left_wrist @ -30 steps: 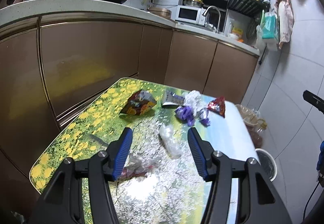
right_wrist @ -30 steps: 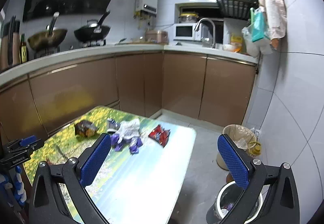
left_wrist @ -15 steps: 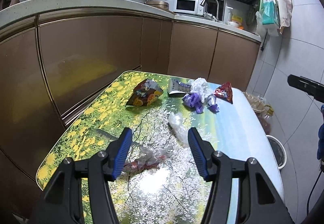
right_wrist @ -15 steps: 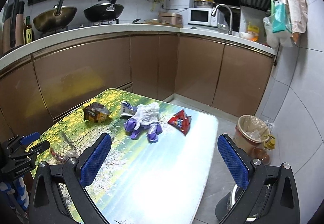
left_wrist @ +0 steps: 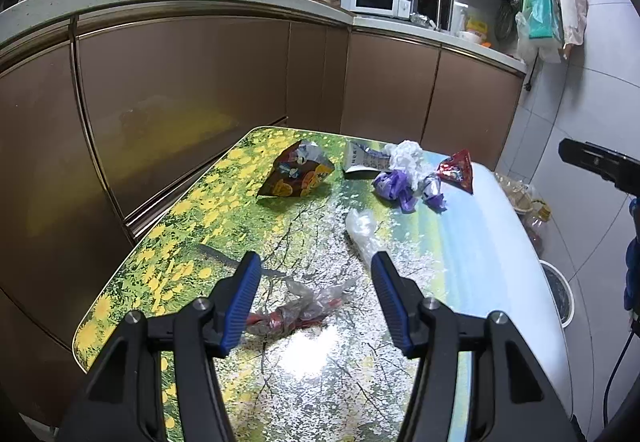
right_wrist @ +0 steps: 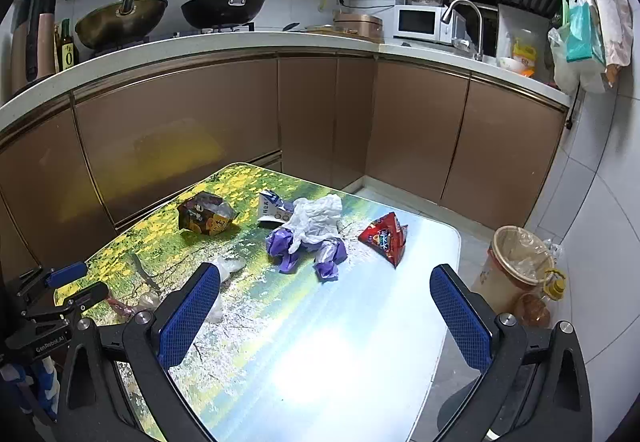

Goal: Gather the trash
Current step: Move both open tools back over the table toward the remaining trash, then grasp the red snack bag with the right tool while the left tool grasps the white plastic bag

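Observation:
Trash lies on a flower-print table [left_wrist: 472,242]. My left gripper [left_wrist: 316,278] is open above a clear wrapper with red inside [left_wrist: 300,308]. Beyond it lie a clear plastic wad [left_wrist: 362,232], an orange-brown snack bag [left_wrist: 298,172], a white-blue carton [left_wrist: 362,162], a white and purple plastic heap [left_wrist: 406,178] and a red snack packet [left_wrist: 458,170]. My right gripper [right_wrist: 324,296] is open and empty over the table's near right part. It faces the purple heap [right_wrist: 308,242] and the red packet [right_wrist: 384,236]. The left gripper [right_wrist: 64,290] shows at its left.
Brown kitchen cabinets [right_wrist: 180,146] curve close behind the table. A lined bin [right_wrist: 516,262] and oil bottles [right_wrist: 540,302] stand on the floor to the right of the table. A white bucket [left_wrist: 558,292] stands near them.
Both grippers have moved in closer over the table and lower. The trash looks larger and nearer. Nothing was taken hold of.

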A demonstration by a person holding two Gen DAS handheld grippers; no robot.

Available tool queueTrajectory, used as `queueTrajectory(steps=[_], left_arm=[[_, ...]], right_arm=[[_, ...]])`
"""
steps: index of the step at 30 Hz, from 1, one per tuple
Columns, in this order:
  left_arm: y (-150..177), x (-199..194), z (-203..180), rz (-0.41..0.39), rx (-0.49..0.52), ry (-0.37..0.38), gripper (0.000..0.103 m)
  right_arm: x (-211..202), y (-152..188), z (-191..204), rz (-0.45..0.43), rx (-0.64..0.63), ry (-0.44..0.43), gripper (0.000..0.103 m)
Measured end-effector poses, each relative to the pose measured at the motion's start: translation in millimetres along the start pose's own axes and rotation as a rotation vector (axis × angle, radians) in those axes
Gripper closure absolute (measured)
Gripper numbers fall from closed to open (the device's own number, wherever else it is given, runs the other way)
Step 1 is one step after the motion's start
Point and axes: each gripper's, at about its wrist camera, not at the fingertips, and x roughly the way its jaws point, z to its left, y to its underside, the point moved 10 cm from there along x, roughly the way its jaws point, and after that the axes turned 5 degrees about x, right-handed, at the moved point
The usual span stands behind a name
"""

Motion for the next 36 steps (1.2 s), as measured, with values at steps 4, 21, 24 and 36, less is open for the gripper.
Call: queueTrajectory(steps=[4, 21, 24, 36], left_arm=[[0, 1, 2, 0.01, 0.001, -0.016, 0.048], [-60, 80, -64, 0.091, -0.019, 0.202, 0.048], [-80, 114, -84, 0.12, -0.005, 0.247, 0.048], [-117, 243, -133, 0.223, 0.047, 0.264, 0.053]], right_arm=[[10, 2, -1, 0.009, 0.013, -0.022, 0.0], [72, 13, -45, 0.066, 0.026, -0.074, 0.017], [92, 9, -61, 0.077, 0.033, -0.072, 0.02], [206, -17, -92, 0.134, 0.036, -0.106, 0.036]])
